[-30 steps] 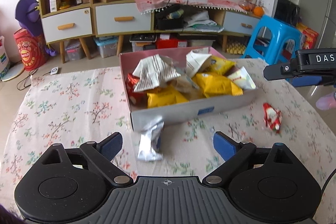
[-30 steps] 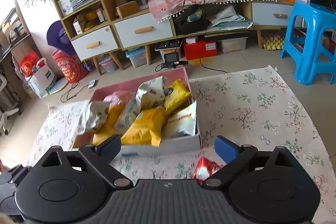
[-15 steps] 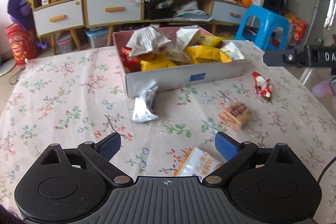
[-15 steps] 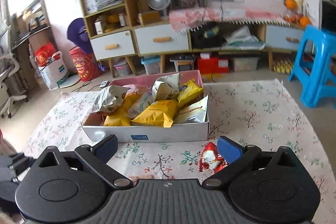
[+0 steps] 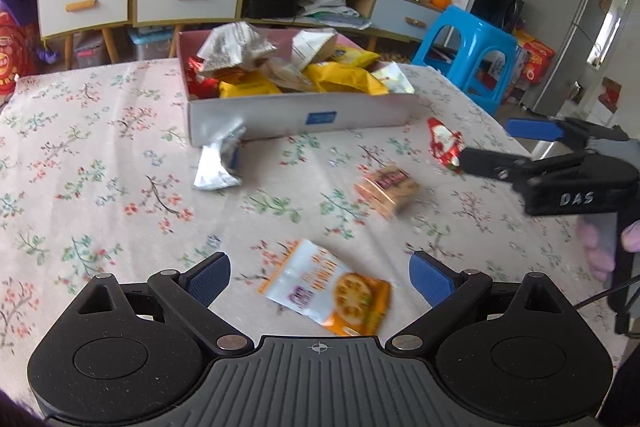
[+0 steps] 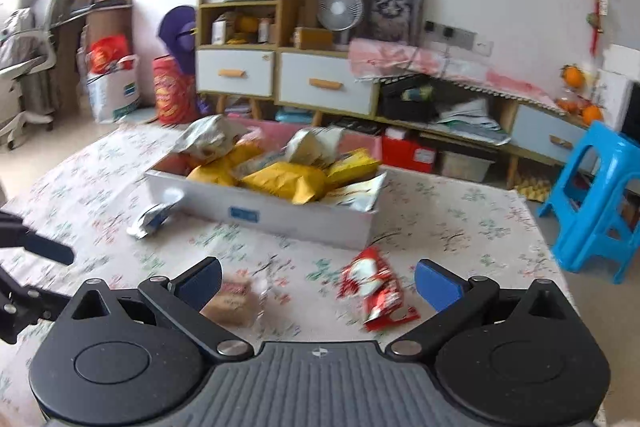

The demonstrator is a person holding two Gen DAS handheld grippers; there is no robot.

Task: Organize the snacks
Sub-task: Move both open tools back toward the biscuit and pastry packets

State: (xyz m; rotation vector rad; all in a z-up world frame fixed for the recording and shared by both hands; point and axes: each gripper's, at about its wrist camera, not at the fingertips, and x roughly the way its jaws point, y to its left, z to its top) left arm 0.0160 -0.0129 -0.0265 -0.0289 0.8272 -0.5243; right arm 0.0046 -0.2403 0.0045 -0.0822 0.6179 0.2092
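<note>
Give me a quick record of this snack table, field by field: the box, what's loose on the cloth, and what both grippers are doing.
box: white box on the floral tablecloth, heaped with yellow and silver packets
loose snacks: silver packet against the box front; red packet; brown biscuit pack; orange-and-white cracker packet
left gripper: open, empty, the cracker packet between its fingers
right gripper: open, empty, the red packet just ahead of its fingers
left to do: four packets outside the box
</note>
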